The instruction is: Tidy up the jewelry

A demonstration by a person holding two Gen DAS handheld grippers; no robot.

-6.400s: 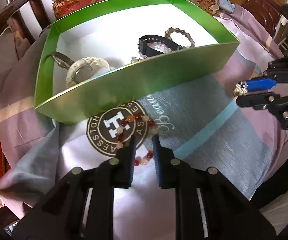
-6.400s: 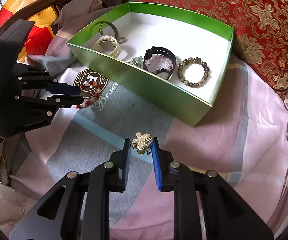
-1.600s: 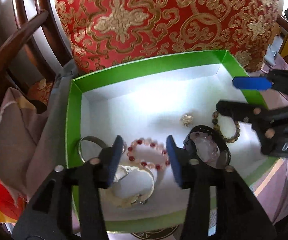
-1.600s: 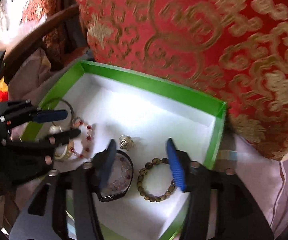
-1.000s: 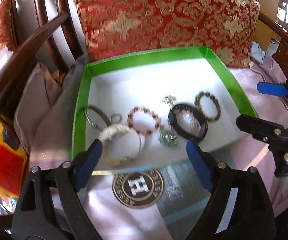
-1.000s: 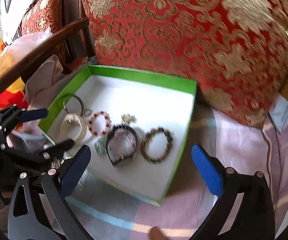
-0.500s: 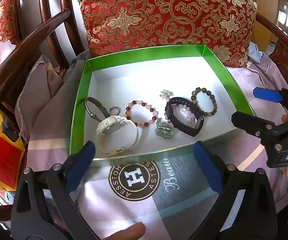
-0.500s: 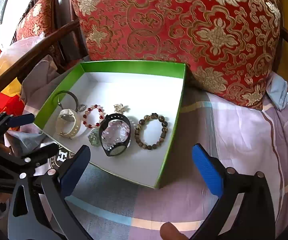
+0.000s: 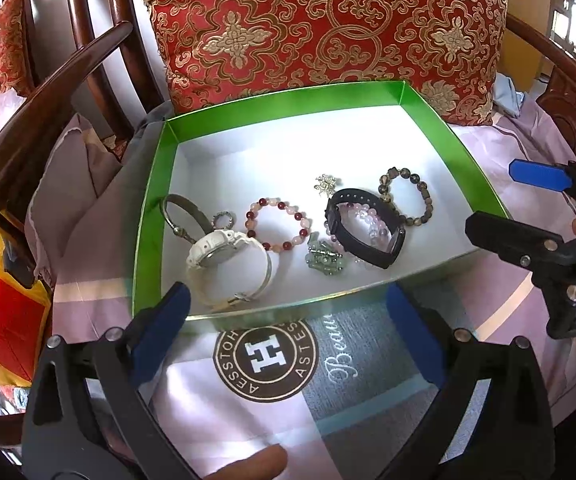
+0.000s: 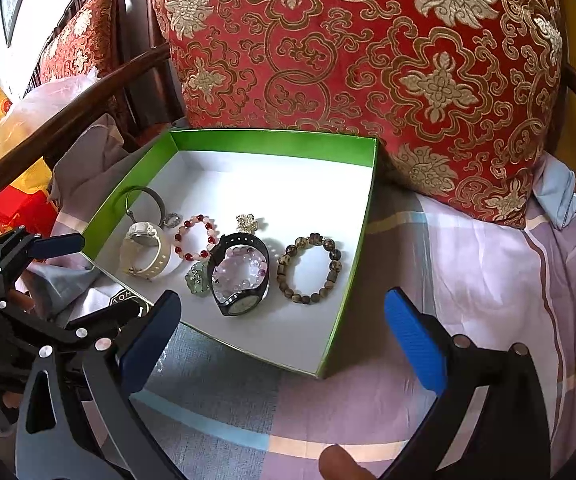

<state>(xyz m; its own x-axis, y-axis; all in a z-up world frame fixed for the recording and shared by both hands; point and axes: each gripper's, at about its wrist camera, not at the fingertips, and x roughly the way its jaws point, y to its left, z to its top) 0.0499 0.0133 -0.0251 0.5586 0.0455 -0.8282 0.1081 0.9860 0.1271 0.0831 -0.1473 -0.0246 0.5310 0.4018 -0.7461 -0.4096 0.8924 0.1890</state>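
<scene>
— Left wrist view: where does the jewelry sit?

— All of it lies in the green box (image 9: 149,216) at mid-frame: white watch (image 9: 227,264), red bead bracelet (image 9: 277,224), black watch (image 9: 362,226) and brown bead bracelet (image 9: 406,196), spread apart so each stays easy to pick.

— And your claws?

— Your left claw (image 9: 288,336) is spread wide and empty, low in frame. Your right claw (image 10: 279,344) is equally wide, holding nothing. You hold both short of the box, likely because sorting looks finished.
</scene>
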